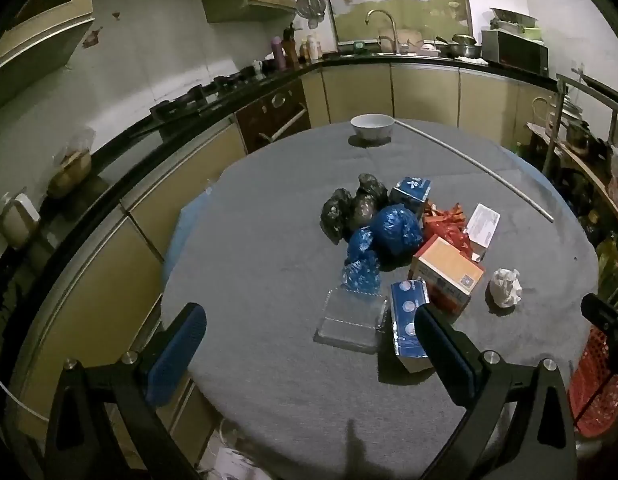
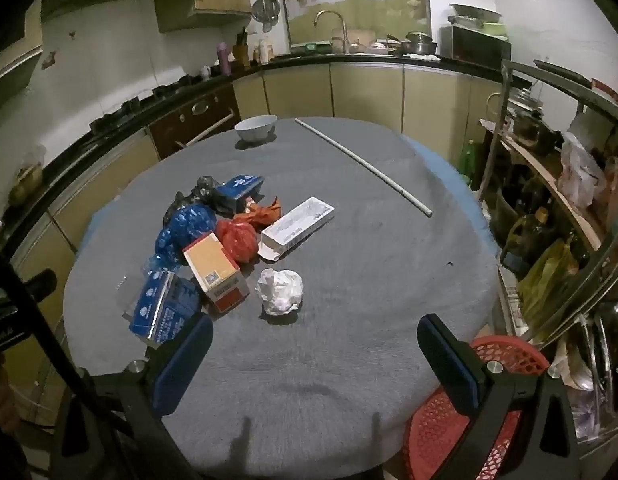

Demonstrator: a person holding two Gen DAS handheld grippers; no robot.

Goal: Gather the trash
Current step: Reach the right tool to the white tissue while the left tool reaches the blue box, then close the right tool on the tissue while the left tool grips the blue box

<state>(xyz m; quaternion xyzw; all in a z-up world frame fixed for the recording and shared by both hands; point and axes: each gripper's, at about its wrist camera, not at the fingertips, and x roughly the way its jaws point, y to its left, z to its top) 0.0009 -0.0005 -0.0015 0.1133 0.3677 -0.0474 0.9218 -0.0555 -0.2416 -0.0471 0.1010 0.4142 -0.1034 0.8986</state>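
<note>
A pile of trash lies on the round grey table: black bags, blue bags, a red bag, an orange-topped box, blue cartons, a clear plastic tray, a white box and a crumpled white paper ball. My left gripper is open above the near table edge, the tray and a blue carton between its fingers. My right gripper is open and empty, the paper ball just beyond it. A red mesh basket sits below the table's right edge.
A white bowl and a long white rod lie at the table's far side. Kitchen counters with a sink curve behind. A cluttered shelf rack stands to the right.
</note>
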